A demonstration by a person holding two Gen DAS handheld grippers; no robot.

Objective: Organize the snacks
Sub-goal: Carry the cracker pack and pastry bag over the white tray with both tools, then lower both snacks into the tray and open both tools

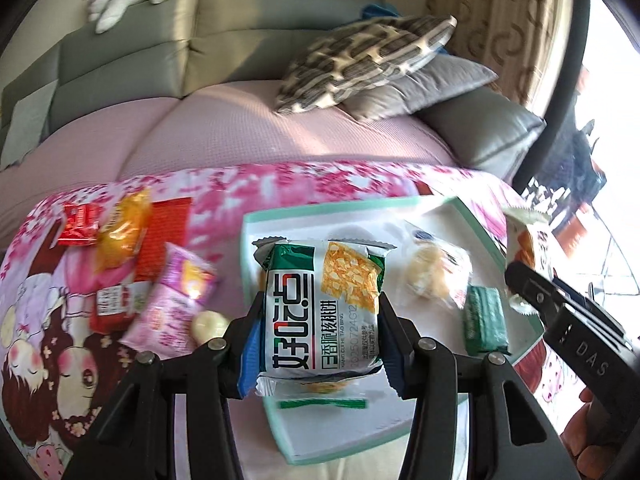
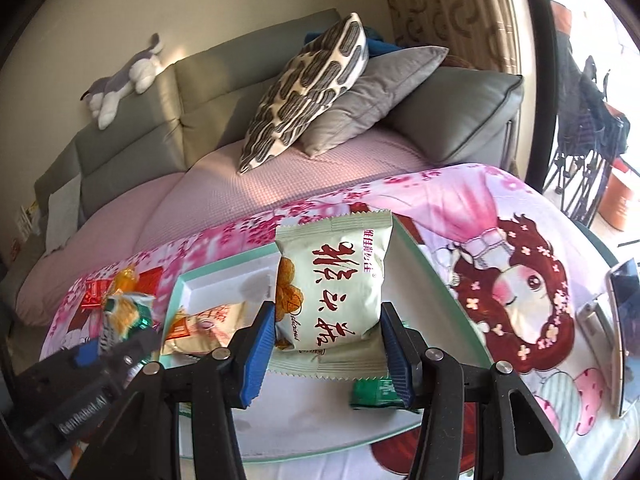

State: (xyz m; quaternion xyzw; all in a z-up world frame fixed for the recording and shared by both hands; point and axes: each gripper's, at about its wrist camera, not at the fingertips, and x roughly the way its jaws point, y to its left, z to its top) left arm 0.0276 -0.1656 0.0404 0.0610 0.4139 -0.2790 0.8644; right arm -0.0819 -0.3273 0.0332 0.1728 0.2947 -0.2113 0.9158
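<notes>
The left gripper [image 1: 320, 332] clamps a green-and-white foil biscuit packet [image 1: 322, 304] above the pale green rectangular tray [image 1: 476, 210]; the right gripper [image 2: 328, 344] clamps a cream snack pouch with red characters [image 2: 334, 280] over the same tray. Loose red, orange and pink wrapped snacks [image 1: 132, 264] lie beyond on the pink cartoon-print cloth [image 1: 280, 184], a grey sofa [image 1: 140, 60] behind

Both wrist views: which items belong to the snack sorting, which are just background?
Job:
left gripper shut on green-and-white biscuit packet
right gripper shut on pale green snack packet
mint-rimmed tray
green candy
loose snack pile

Background:
patterned cushion
grey cushion
plush toy
phone
</notes>
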